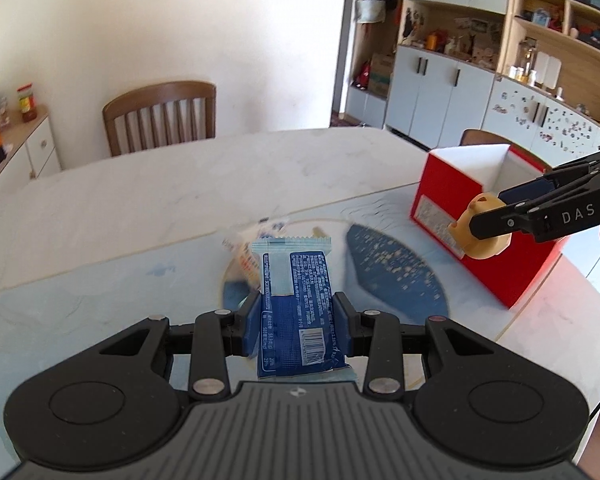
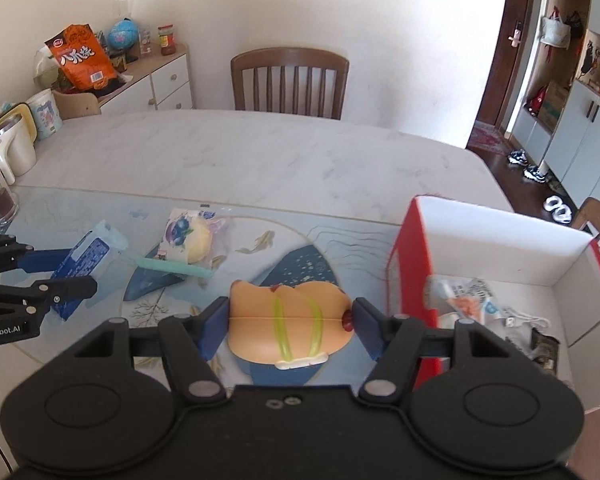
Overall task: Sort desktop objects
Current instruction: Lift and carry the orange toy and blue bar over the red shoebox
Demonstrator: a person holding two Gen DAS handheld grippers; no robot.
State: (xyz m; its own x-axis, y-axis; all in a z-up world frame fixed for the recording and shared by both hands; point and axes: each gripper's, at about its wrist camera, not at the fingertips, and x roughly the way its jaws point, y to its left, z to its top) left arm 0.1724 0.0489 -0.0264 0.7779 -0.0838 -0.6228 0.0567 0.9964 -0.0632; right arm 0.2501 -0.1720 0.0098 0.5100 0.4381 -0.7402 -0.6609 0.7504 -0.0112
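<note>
Your left gripper (image 1: 296, 322) has its jaws clenched on the blue foil snack packet (image 1: 300, 300), lifted above the marble-patterned bench (image 1: 140, 200). Your right gripper (image 2: 288, 320) grasps the tan rubber hot-dog toy (image 2: 288, 320) beside the red-and-white cardboard box (image 2: 410, 264) near the bench's right edge.

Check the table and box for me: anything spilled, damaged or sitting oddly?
Nothing stands out. The left gripper holds a blue snack packet, the right gripper a tan toy. The pastry packet and green stick lie intact on the table; the red box stands upright.
</note>
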